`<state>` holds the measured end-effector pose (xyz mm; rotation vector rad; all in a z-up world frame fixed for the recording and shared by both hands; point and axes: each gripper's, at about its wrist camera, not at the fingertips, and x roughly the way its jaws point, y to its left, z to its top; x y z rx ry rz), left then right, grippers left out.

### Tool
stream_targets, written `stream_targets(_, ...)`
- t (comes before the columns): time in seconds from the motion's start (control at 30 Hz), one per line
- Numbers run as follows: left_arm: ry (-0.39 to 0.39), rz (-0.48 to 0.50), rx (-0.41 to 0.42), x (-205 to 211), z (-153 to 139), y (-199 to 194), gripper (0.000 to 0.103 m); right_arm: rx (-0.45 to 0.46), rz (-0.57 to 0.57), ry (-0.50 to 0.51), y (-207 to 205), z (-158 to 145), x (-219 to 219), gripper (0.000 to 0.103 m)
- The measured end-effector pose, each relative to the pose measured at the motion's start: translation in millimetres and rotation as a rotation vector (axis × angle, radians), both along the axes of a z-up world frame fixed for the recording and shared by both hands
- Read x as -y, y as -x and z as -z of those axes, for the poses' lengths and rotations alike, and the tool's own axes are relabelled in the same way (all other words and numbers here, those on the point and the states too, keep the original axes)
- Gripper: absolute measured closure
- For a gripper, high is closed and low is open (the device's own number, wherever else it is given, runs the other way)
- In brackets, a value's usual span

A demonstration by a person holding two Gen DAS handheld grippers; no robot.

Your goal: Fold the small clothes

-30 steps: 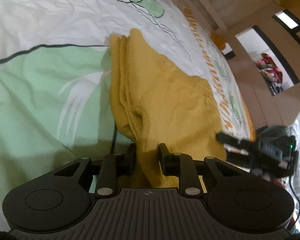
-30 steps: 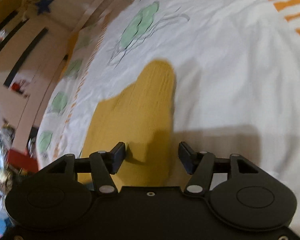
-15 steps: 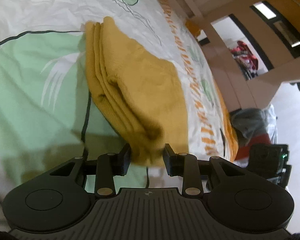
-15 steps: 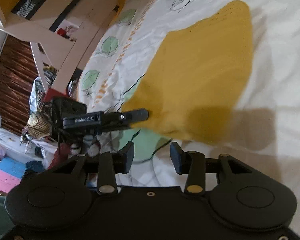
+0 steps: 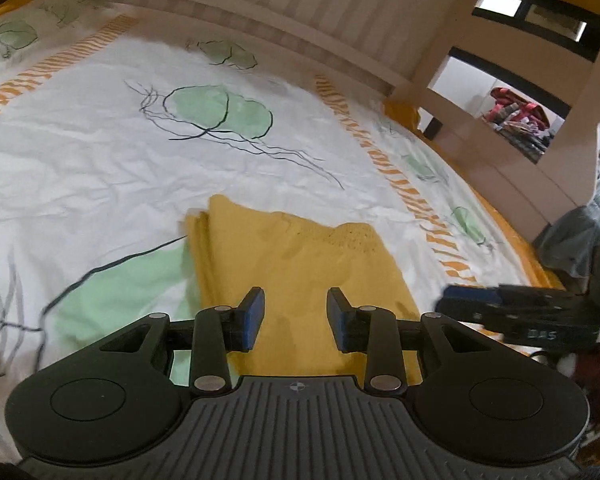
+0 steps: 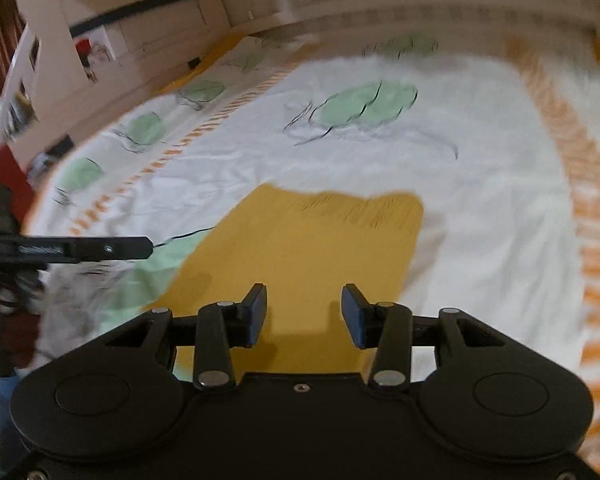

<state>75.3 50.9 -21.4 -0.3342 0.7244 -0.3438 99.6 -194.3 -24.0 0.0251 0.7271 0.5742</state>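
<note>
Two grippers hang above a bed, both angled downward. Left gripper (image 5: 295,314): fingers (image 5: 252,318) part-way apart, nothing between them, clear of the cloth below. Right gripper (image 6: 304,316): fingers (image 6: 256,314) likewise apart at a moderate gap and gripping nothing. Its dark tip also shows at the right edge of the left wrist view. Beneath and just ahead of both lies the yellow garment (image 5: 296,256), folded into a flat oblong with stacked layers visible along its left edge. It rests on the white bedsheet (image 5: 100,152), partly over a green leaf print. Beyond the sheet stands a pale slatted bed rail (image 5: 300,8). The right wrist view is blurred.
</note>
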Motion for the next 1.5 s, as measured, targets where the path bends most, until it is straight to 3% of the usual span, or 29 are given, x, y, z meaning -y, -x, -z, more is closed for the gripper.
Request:
stream_targets(0.17,-0.078,-0.045,0.0,14,15,-12,0.07,0.08,0.036,0.033,-21,11,-10,0.054)
stream_targets(0.27,-0.095,-0.035,-0.064,14,34,-13,0.07,0.095,0.081,0.032,-38,14,-10,0.054)
stream_targets(0.37,-0.12,-0.003,-0.112,15,52,-4,0.07,0.067,0.124,0.052,-58,25,-9,0.054)
stream_targets(0.5,-0.181,0.027,-0.071,22,57,15,0.07,-0.053,0.169,0.111,-87,55,-6,0.054)
stream_targets(0.6,-0.185,0.02,-0.069,23,57,21,0.07,-0.088,0.206,0.032,-93,67,8,0.052)
stream_targets(0.7,-0.176,0.01,-0.069,22,57,25,0.07,-0.097,0.211,0.021,-92,65,11,0.052)
stream_targets(0.83,-0.185,0.009,-0.06,25,51,24,0.07,-0.08,0.222,0.026,-85,57,11,0.042)
stream_targets(0.93,-0.201,-0.015,-0.037,23,44,32,0.07,-0.047,0.241,0.02,-76,44,15,0.041)
stream_targets(1.0,-0.22,-0.042,-0.022,21,36,37,0.069,-0.014,0.242,0.024,-68,35,15,0.03)
stream_targets(1.07,-0.258,-0.072,-0.006,21,29,43,0.055,0.017,0.243,0.011,-52,24,17,0.016)
stream_targets(1.17,-0.309,-0.108,0.021,22,17,49,0.033,0.042,0.256,0.0,-28,10,17,0.007)
stream_targets(1.27,-0.341,-0.134,0.024,24,7,53,0.023,0.042,0.272,-0.026,-6,1,18,0.0)
stream_targets(1.37,-0.366,-0.148,0.029,28,-2,56,0.011,0.044,0.292,-0.05,13,-5,18,0.0)
stream_targets(1.5,-0.369,-0.183,0.023,31,-13,61,0.01,0.067,0.33,-0.002,36,-11,12,0.0)
